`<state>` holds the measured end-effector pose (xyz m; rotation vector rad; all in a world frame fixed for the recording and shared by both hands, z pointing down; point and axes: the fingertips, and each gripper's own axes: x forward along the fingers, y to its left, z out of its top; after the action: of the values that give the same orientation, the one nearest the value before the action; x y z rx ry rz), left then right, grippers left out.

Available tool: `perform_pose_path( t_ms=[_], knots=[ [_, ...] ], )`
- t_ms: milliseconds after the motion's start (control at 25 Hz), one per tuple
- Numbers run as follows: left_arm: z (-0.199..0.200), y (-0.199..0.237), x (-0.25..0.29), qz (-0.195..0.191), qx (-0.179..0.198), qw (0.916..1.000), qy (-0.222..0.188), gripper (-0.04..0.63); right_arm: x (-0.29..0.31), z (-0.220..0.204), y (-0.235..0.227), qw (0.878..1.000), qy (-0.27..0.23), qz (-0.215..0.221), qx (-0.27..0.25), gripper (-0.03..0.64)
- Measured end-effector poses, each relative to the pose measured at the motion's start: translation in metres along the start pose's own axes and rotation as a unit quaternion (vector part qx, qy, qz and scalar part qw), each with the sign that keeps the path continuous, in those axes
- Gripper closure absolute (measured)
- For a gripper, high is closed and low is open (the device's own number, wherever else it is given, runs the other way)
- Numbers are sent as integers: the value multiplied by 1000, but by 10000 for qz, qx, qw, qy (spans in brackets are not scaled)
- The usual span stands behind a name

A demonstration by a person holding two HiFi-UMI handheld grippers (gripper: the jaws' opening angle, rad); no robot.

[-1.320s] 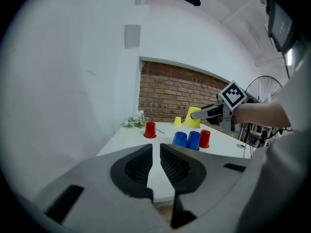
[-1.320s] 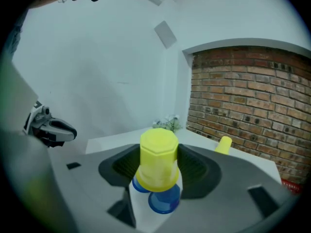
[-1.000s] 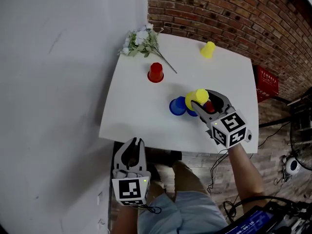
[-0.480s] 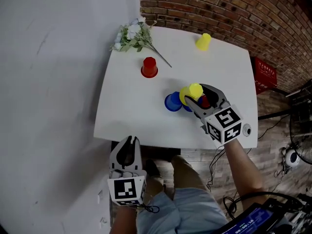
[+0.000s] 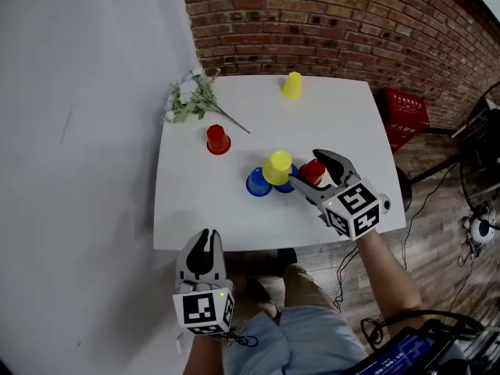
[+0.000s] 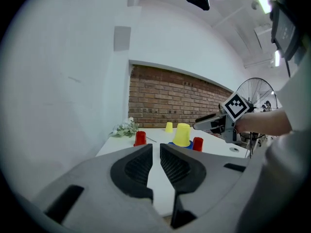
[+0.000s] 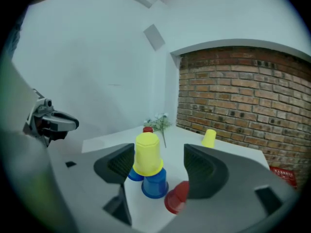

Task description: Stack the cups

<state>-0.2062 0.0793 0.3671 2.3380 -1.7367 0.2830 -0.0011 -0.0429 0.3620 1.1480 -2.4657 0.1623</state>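
An upturned yellow cup [image 5: 277,167] [image 7: 147,154] sits on top of an upturned blue cup [image 5: 288,183] [image 7: 154,184] near the table's front. A second blue cup [image 5: 258,183] stands just to its left. My right gripper [image 5: 312,172] [image 7: 159,155] is around the yellow cup with its jaws opening, and the pads stand clear of the cup. A red cup [image 5: 312,171] [image 7: 178,197] stands by its right jaw. Another red cup [image 5: 217,139] and another yellow cup [image 5: 292,85] stand farther back. My left gripper [image 5: 204,241] [image 6: 156,152] hangs below the table's front edge, shut and empty.
The white table [image 5: 344,123] stands against a brick wall and a white wall. A sprig of white flowers [image 5: 191,98] lies at its back left corner. A red crate [image 5: 406,116] sits on the floor to the right, and a fan [image 5: 483,131] stands at the far right.
My right gripper's jaws have spread off the yellow cup, which now rests on the blue cup. The head view has shifted. The left gripper is unchanged.
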Motion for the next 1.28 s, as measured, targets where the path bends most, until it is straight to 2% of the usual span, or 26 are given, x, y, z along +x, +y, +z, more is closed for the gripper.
perform_pose_path(
  t_ms=[200,320,520,720,840,1080,1280],
  knots=[
    [24,-11,13,-147,163,9996,-172,540,-45,-2,-45,9984,-87,-549,116,305],
    [33,-19,28,-162,60,9995,-272,546,-62,-7,-76,9968,-98,-776,154,310],
    [36,-32,56,-103,-38,9994,-332,555,-48,-24,-126,9964,56,-827,162,310],
    [38,-27,99,-3,-197,9991,-365,555,18,-23,-183,9977,59,-675,35,305],
    [34,-19,119,235,-216,9992,-235,555,68,-21,-210,9989,71,-463,-10,295],
    [26,2,147,706,-252,9972,1,555,165,-17,-242,9996,128,-183,-162,275],
    [14,25,156,993,-502,9936,202,555,224,-21,-256,9997,250,-75,-35,260]
  ],
)
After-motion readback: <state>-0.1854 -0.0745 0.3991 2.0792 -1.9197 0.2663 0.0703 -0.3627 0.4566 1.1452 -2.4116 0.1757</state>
